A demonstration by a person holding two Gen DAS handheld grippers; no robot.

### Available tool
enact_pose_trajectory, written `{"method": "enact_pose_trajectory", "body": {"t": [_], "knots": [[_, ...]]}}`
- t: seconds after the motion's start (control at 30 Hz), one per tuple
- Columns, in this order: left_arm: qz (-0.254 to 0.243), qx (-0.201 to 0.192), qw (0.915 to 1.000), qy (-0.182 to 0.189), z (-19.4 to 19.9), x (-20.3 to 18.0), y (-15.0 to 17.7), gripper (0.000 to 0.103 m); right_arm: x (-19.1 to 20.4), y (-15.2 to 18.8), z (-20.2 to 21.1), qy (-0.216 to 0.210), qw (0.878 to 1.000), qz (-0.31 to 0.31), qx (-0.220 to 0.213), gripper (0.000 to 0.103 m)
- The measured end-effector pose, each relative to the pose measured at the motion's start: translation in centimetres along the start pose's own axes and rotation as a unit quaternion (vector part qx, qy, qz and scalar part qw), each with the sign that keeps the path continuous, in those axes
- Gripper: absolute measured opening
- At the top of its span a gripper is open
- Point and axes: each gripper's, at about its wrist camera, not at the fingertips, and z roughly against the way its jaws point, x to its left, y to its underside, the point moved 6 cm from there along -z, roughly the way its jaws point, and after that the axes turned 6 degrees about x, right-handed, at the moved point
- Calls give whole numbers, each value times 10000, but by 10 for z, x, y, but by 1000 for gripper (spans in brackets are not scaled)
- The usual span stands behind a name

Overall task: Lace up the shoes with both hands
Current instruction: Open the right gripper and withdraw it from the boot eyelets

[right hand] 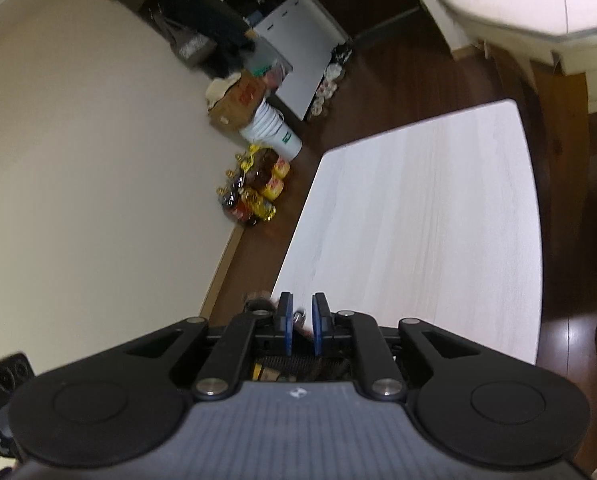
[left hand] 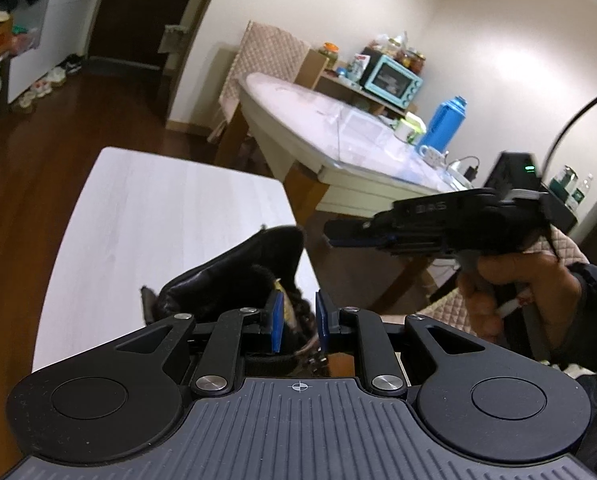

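A black leather shoe [left hand: 234,276] stands on the white table [left hand: 158,208], close in front of my left gripper [left hand: 300,320]. The left jaws stand a small way apart around the shoe's dark braided lace [left hand: 300,314], with gaps showing on both sides of it. My right gripper [left hand: 338,236] shows from the side in the left wrist view, held in a hand to the right of the shoe and above it. In the right wrist view my right gripper [right hand: 302,322] stands narrowly apart over the near table edge [right hand: 418,220], with a small metal piece [right hand: 299,316] between the pads.
A larger light table [left hand: 330,120] with a blue flask [left hand: 444,124] and a teal oven [left hand: 392,80] stands behind. Bottles [right hand: 254,192] and a white bucket [right hand: 272,128] sit on the wood floor left of the white table.
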Motion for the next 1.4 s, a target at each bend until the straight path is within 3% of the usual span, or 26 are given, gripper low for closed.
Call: {"method": "enact_pose_trajectory", "body": {"t": [0.13, 0.23, 0.3, 0.37, 0.47, 0.57, 0.7, 0.77, 0.97, 1.3, 1.4], "knots": [[-217, 152, 9992, -287, -13, -24, -5, 17, -39, -18, -17, -103, 9982, -403, 443, 13], [-641, 605, 9913, -977, -44, -48, -9, 17, -52, -27, -33, -418, 9947, -449, 824, 13], [-777, 824, 9857, -1245, -58, -57, -11, 17, -61, -34, -44, -702, 9901, -465, 1126, 13], [-1048, 1256, 9693, -1835, -81, -72, -16, 17, -69, -41, -55, -985, 9837, -480, 1426, 13], [-1157, 1650, 9498, -2395, -97, -79, -20, 17, -82, -52, -71, -1407, 9709, -500, 1870, 14], [-1133, 1954, 9355, -2718, -106, -79, -23, 17, -90, -58, -81, -1725, 9590, -601, 2165, 16], [-1012, 2219, 9280, -2815, -117, -74, -27, 15, -102, -60, -92, -2000, 9429, -1004, 2468, 17], [-967, 2362, 9257, -2792, -124, -72, -30, 9, -105, -61, -95, -2021, 9405, -1065, 2514, 18], [-790, 2739, 9179, -2759, -135, -70, -24, 9, -117, -64, -106, -1999, 9365, -1151, 2642, 18], [208, 2707, 9265, -2604, -134, -50, -32, 12, -114, -66, -113, -1951, 9370, -1079, 2688, 18], [471, 2650, 9246, -2695, -131, -43, -33, 6, -113, -66, -112, -1941, 9371, -1065, 2698, 18]]}}
